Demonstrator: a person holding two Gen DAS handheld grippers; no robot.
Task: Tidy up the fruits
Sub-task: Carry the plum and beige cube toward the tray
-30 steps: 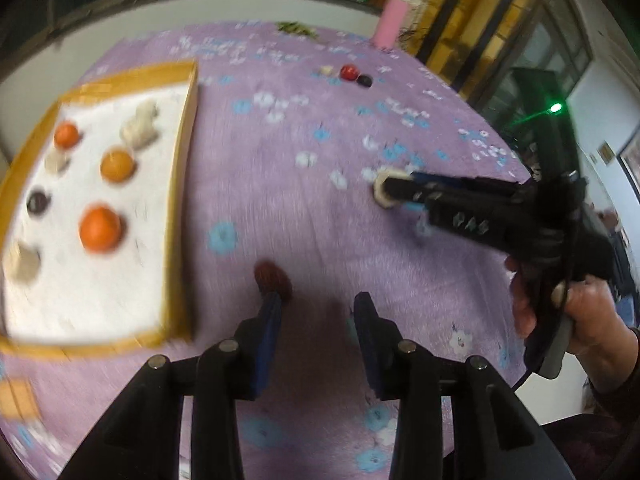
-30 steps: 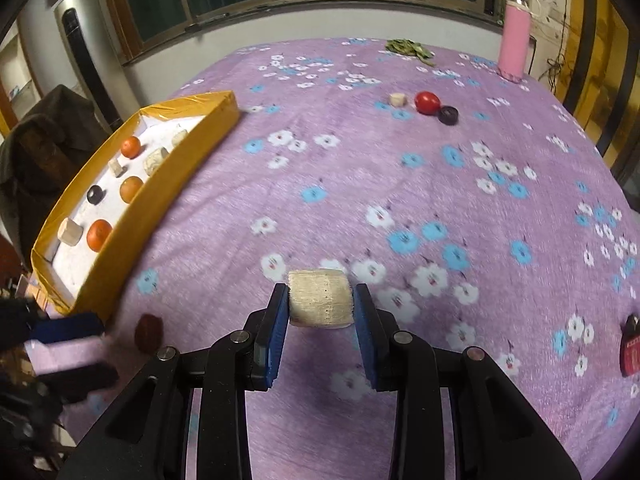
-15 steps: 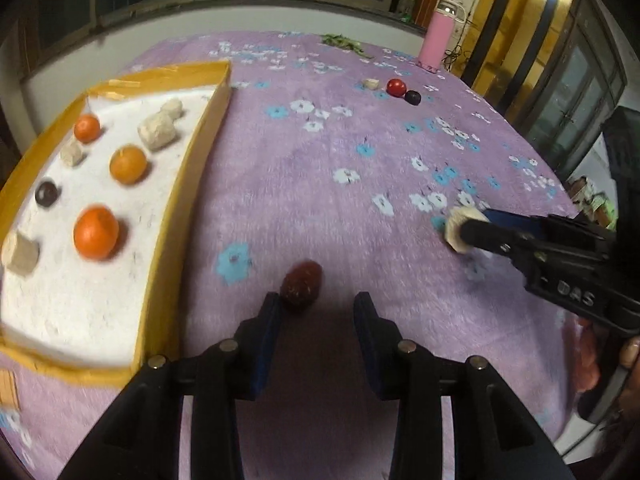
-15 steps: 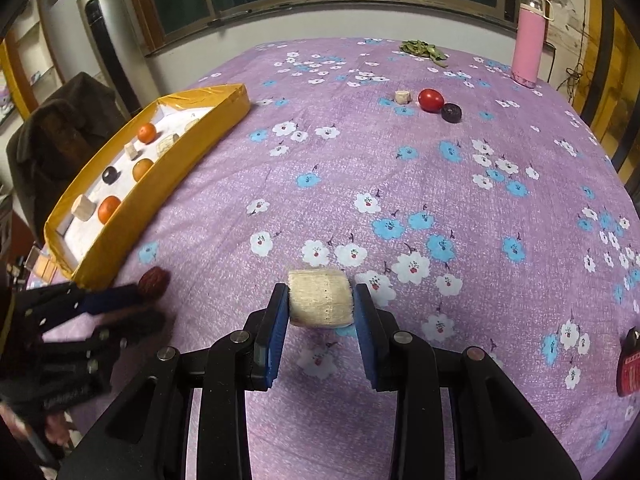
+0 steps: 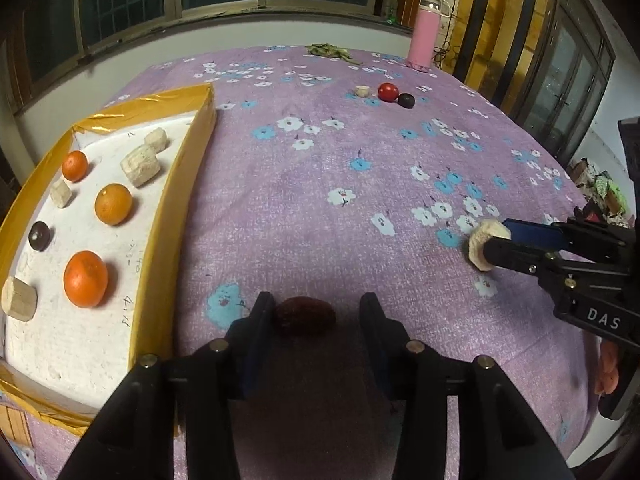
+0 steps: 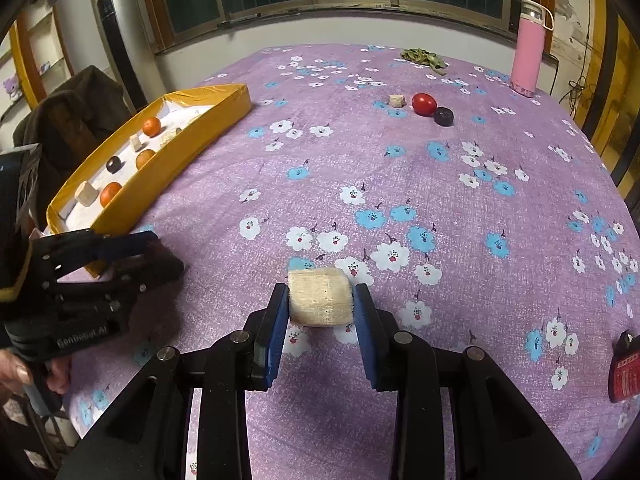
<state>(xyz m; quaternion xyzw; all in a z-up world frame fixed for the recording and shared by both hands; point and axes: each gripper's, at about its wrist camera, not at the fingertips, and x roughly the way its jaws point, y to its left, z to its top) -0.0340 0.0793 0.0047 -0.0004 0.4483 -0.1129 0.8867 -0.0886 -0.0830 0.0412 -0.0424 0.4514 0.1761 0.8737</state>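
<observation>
A dark red date lies on the purple flowered tablecloth between the open jaws of my left gripper, touching the left finger. My right gripper is shut on a pale banana chunk, held just above the cloth; it also shows in the left wrist view. A yellow-rimmed tray at the left holds three oranges, a dark plum and several pale chunks. My left gripper appears in the right wrist view next to the tray's near corner.
At the far side lie a small pale chunk, a red fruit and a dark fruit. A pink bottle and green leaves stand near the far edge. A red object lies at the right edge.
My left gripper has swung right and moved forward until the date sits between its jaws. My right gripper has kept hold of the banana chunk and drifted slightly.
</observation>
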